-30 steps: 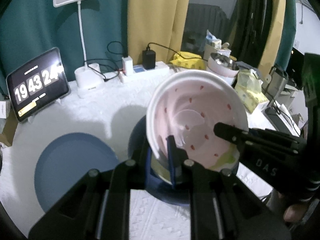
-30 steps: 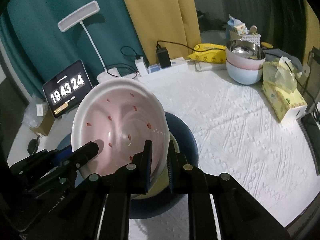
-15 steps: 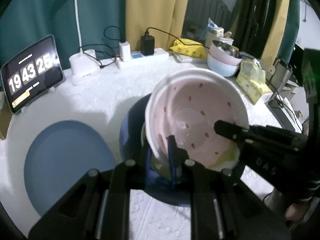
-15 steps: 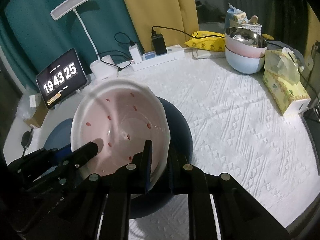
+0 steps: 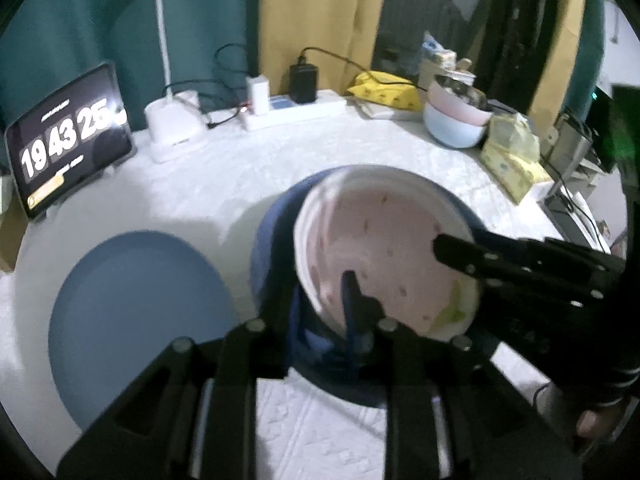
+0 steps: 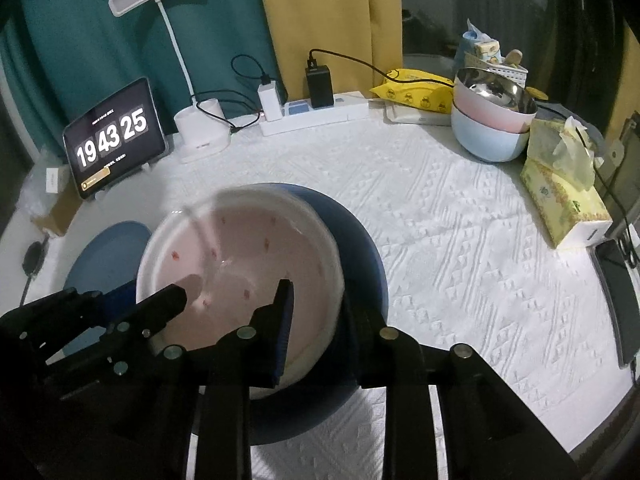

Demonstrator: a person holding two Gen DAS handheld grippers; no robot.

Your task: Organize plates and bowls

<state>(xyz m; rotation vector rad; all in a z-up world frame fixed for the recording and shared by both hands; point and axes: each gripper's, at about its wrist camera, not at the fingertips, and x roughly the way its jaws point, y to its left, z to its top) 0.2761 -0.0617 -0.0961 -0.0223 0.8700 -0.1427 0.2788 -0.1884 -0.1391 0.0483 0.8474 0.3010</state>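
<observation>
My left jaws [image 5: 320, 300] and my right jaws [image 6: 316, 316] are both opening now, and each pair still has the rim of the pink bowl [image 6: 248, 264] between its two sides. In the right view the gap looks wide and I cannot tell if anything still presses on the rim. In the left view it is too blurry to tell. The pink bowl sits tipped over a dark blue plate [image 6: 360, 248] in the middle of the tabletop [image 6: 460, 216], which has a bumpy white cloth on it. The bowl is pale pink inside with small red spots and a white rim. Only the left view shows a bit of yellow-green at the bowl's low edge, and it shows most of the light blue plate [image 5: 132, 312] lying flat beside the dark one. The right view shows just a slice of that plate behind my other jaws. The right view is sharper, so there I can see the stacked bowls [image 6: 492, 124] at the far side: a shiny metal one in a pink one in a light blue one. It also shows the tissue box [image 6: 568, 196] and the clock screen [image 6: 114, 138] clearly.
</observation>
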